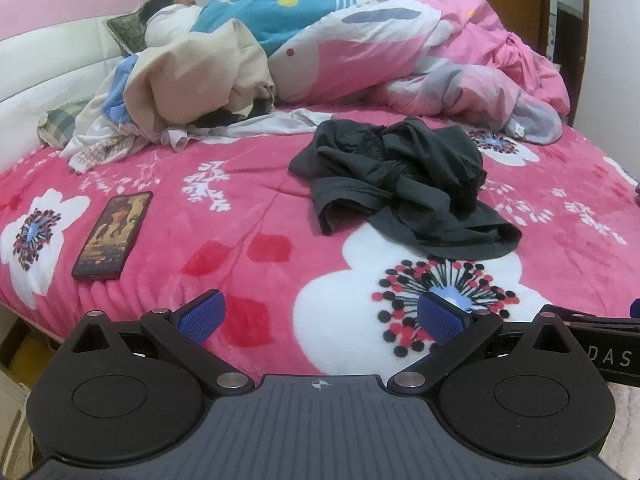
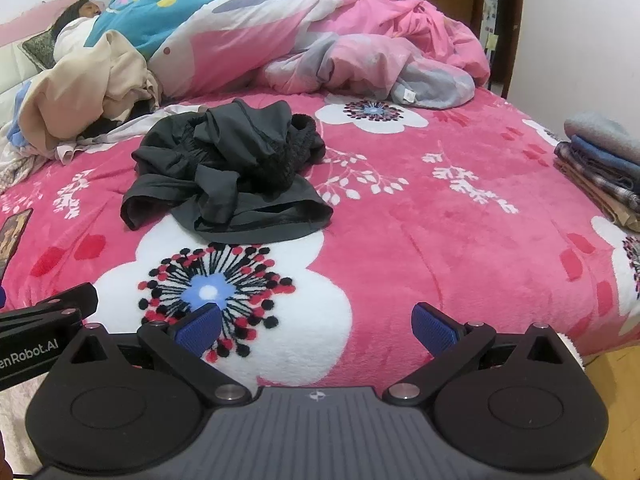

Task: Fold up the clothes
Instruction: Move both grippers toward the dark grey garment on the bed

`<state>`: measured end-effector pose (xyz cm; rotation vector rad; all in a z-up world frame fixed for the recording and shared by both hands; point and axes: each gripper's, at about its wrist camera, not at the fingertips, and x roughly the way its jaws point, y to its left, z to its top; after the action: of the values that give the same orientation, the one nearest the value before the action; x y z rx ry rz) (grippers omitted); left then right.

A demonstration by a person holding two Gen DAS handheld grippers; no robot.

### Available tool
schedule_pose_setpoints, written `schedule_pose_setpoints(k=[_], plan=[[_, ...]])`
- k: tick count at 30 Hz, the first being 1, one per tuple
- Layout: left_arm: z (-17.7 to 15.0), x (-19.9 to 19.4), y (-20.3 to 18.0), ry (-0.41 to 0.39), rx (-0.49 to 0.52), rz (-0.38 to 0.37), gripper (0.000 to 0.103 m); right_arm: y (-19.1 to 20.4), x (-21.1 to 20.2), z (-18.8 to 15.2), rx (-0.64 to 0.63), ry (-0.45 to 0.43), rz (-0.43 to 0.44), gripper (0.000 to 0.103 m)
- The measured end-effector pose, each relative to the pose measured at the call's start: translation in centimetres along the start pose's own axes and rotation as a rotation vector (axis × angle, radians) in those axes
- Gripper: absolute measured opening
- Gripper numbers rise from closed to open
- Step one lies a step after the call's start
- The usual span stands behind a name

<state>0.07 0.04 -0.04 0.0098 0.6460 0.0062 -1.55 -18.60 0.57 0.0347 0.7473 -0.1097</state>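
Shorts (image 1: 400,176), dark and crumpled, lie bunched near the middle of the bed (image 1: 248,216), leg openings toward the near edge. A sleeping person (image 1: 176,4) under the duvet (image 2: 280,28) lies at 11 o'clock; a wide sweep could snag that bedding. Folded clothes (image 2: 604,168) are stacked at 3 o'clock, easily toppled. The phone (image 1: 114,236) at 9 o'clock could be dragged off with the plush cover. Both the left gripper (image 1: 320,316) and right gripper (image 2: 316,328) stand wide, empty, near the bed's edge; pinching one layer alone would twist the bundle.

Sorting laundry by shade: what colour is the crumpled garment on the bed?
The crumpled garment is plain dark grey, almost black; the right wrist view shows it best.
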Motion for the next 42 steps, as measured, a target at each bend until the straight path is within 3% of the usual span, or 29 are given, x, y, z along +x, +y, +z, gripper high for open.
schedule_pose_setpoints(k=[8,22,26,42], plan=[[-0.1,0.1,0.2,-0.025,0.005,0.0,0.103,-0.3,-0.2,0.1,0.012,-0.023,-0.014,0.103],[-0.6,1.0,0.7,0.018,0.044,-0.01,0.103,-0.3,-0.5,0.0,0.022,-0.011,-0.037,0.103],[-0.5,1.0,1.0,0.027,0.013,-0.012,0.103,-0.2,-0.5,0.0,0.019,-0.011,-0.039,0.103],[-0.5,0.8,0.6,0.019,0.029,-0.002,0.103,-0.3,-0.3,0.0,0.022,-0.006,-0.041,0.103]])
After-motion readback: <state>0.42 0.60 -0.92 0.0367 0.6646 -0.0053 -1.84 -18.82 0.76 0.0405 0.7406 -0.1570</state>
